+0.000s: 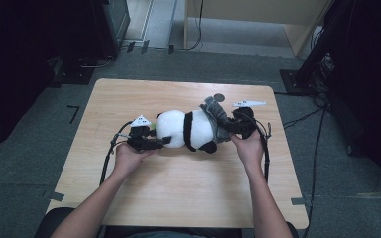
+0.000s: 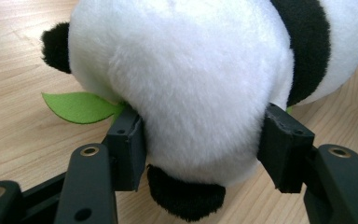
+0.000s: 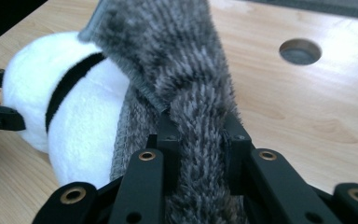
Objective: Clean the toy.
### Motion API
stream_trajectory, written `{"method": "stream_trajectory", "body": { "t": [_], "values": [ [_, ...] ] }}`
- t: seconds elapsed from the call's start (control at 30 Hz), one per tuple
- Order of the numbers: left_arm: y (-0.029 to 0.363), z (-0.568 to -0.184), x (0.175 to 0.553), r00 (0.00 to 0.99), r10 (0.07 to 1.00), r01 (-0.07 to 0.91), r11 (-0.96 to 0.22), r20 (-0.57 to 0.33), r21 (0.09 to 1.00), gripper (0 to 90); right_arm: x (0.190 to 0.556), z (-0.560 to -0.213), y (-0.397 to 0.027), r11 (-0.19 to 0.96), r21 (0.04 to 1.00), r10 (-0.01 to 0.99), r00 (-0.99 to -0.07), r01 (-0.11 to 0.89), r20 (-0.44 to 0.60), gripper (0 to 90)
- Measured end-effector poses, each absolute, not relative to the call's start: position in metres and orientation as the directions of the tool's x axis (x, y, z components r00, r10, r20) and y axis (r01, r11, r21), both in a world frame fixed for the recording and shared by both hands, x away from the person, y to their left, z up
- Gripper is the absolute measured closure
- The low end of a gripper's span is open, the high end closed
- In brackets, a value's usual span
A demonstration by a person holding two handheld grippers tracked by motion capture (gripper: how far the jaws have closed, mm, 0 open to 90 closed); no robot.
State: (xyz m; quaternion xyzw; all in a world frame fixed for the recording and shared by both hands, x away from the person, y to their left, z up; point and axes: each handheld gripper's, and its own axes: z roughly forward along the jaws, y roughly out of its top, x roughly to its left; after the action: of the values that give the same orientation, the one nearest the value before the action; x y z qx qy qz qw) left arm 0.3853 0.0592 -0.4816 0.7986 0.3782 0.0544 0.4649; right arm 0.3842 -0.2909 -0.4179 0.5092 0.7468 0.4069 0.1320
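A plush panda (image 1: pixel 186 130) lies on its side near the middle of the wooden worktop (image 1: pixel 178 193), lengthwise between the left and right edges and a little closer to the far edge than to the near one. A grey fuzzy garment (image 1: pixel 217 118) covers the end of the toy that points toward the right edge.

The left gripper (image 1: pixel 162 141) sits at the panda's white end, toward the left edge. In the left gripper view its jaws stand on either side of the rounded white fur (image 2: pixel 191 84), the pads (image 2: pixel 127 140) set against the plush and gripping it. A green felt leaf (image 2: pixel 80 106) pokes out beside the left pad, lying on the worktop.

The right gripper (image 1: pixel 235 126) is at the garment end. In the right gripper view its jaws are clenched on a bunched fold of the grey garment (image 3: pixel 200 121), the fabric pinched tight between them. A round cable hole (image 3: pixel 300 51) sits in the worktop beyond, near the far edge.
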Motion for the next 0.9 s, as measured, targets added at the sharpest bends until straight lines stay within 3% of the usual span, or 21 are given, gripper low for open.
{"method": "stream_trajectory", "body": {
  "t": [0.53, 0.9],
  "values": [
    [0.058, -0.483, 0.385, 0.713, 0.653, 0.547, -0.288, -0.257, 0.786, 35.7, 0.388, -0.444, -0.300, 0.115, 0.716, 0.870, -0.417, 0.689, 0.262, 74.3],
    [0.058, -0.483, 0.385, 0.712, 0.654, 0.547, -0.287, -0.256, 0.786, 33.6, 0.394, -0.465, -0.306, 0.124, 0.631, 0.875, -0.385, 0.766, 0.295, 74.4]
  ]
}}
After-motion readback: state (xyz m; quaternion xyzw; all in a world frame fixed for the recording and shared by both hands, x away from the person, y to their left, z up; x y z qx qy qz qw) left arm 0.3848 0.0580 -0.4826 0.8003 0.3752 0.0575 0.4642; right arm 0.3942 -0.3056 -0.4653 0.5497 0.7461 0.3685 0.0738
